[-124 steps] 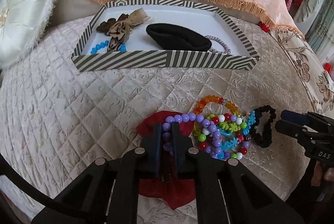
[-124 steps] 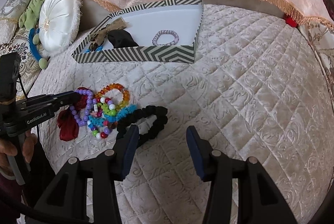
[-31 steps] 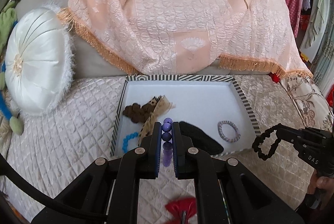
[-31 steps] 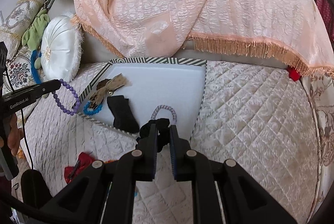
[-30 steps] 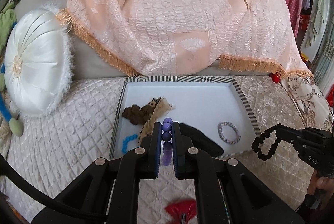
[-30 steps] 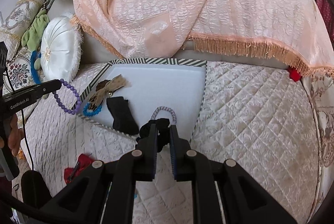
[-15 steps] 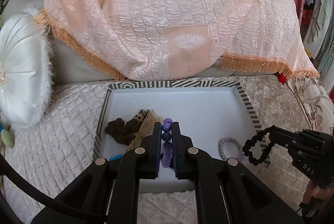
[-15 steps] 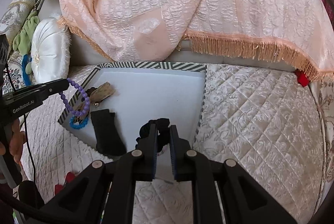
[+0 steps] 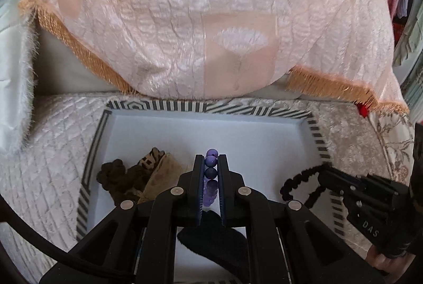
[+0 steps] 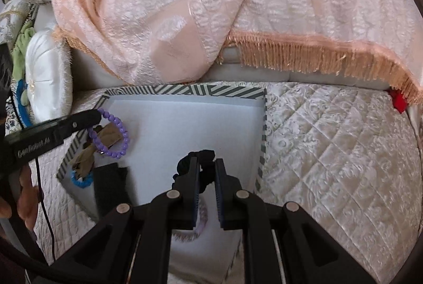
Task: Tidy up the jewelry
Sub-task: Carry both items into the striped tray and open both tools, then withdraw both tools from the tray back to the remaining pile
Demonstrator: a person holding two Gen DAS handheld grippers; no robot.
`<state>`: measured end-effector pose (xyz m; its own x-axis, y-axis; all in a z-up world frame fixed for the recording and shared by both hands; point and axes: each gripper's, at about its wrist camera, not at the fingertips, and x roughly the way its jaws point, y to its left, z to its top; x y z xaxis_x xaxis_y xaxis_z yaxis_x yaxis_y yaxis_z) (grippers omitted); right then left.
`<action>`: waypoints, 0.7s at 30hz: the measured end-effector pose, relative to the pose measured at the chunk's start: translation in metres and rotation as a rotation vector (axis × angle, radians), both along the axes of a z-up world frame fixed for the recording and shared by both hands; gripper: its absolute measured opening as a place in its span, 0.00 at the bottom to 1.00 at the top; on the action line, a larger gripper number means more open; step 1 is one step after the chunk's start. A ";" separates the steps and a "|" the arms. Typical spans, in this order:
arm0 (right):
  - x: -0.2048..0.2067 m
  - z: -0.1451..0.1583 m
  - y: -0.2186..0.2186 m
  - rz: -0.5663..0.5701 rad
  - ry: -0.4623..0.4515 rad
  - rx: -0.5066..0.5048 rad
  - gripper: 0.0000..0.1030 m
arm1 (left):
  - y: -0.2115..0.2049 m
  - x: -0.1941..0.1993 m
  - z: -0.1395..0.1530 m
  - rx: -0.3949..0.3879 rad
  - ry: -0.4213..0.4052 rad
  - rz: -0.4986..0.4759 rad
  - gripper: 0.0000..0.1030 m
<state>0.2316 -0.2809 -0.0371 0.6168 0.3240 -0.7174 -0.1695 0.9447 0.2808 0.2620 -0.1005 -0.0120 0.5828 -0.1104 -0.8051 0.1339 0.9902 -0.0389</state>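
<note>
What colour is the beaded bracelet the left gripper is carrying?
Purple. The beaded bracelet hangs as a full loop from the left gripper, clearest in the right wrist view.

One striped tray (image 10: 185, 91), one purple bracelet (image 10: 116, 137), one blue bracelet (image 10: 80, 182), two black scrunchies (image 10: 203, 159) (image 9: 117, 177), one white cushion (image 10: 47, 77).

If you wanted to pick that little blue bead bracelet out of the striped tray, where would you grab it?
Probably the blue bracelet's exposed arc nearest the tray's striped wall, coming straight down with one finger inside the loop. It seems to lie flat, and the tan bow covers its far side.
</note>
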 end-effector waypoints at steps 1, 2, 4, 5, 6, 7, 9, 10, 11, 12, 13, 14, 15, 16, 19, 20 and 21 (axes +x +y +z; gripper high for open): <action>0.006 -0.004 0.002 0.000 0.012 -0.011 0.10 | 0.001 0.001 -0.003 0.002 0.005 0.004 0.00; 0.011 -0.008 0.004 0.000 0.020 -0.023 0.10 | 0.003 0.003 -0.009 0.004 0.014 0.011 0.00; 0.017 -0.014 0.007 0.000 0.030 -0.042 0.10 | 0.009 0.005 -0.017 0.007 0.029 0.027 0.00; 0.020 -0.017 0.008 -0.002 0.029 -0.053 0.10 | 0.012 0.006 -0.021 0.009 0.037 0.035 0.00; 0.022 -0.020 0.009 -0.006 0.028 -0.065 0.10 | 0.014 0.007 -0.024 0.010 0.043 0.039 0.00; 0.023 -0.022 0.010 -0.009 0.026 -0.077 0.10 | 0.016 0.008 -0.026 0.010 0.048 0.043 0.00; 0.026 -0.027 0.012 -0.012 0.025 -0.098 0.12 | 0.020 0.008 -0.030 0.009 0.055 0.051 0.00; 0.027 -0.029 0.013 -0.013 0.027 -0.105 0.15 | 0.021 0.008 -0.032 0.010 0.057 0.054 0.00; 0.028 -0.031 0.014 -0.015 0.031 -0.113 0.16 | 0.023 0.007 -0.033 0.010 0.058 0.056 0.00; 0.028 -0.032 0.014 -0.016 0.032 -0.116 0.20 | 0.024 0.008 -0.034 0.007 0.060 0.056 0.02; 0.028 -0.033 0.014 -0.015 0.031 -0.115 0.25 | 0.025 0.007 -0.035 0.001 0.066 0.057 0.09; 0.027 -0.032 0.013 -0.013 0.024 -0.110 0.27 | 0.026 0.006 -0.036 -0.003 0.069 0.057 0.09; 0.024 -0.031 0.013 -0.012 0.015 -0.105 0.29 | 0.026 0.004 -0.036 -0.003 0.071 0.056 0.09; 0.022 -0.030 0.012 -0.011 0.012 -0.103 0.29 | 0.026 0.002 -0.037 0.002 0.070 0.057 0.09; 0.015 -0.026 0.009 -0.007 0.014 -0.084 0.30 | 0.024 -0.008 -0.033 0.013 0.062 0.048 0.09; 0.013 -0.023 0.008 -0.006 0.016 -0.074 0.30 | 0.024 -0.012 -0.031 0.013 0.058 0.042 0.09; 0.010 -0.021 0.007 -0.004 0.019 -0.060 0.30 | 0.022 -0.015 -0.028 0.012 0.053 0.038 0.09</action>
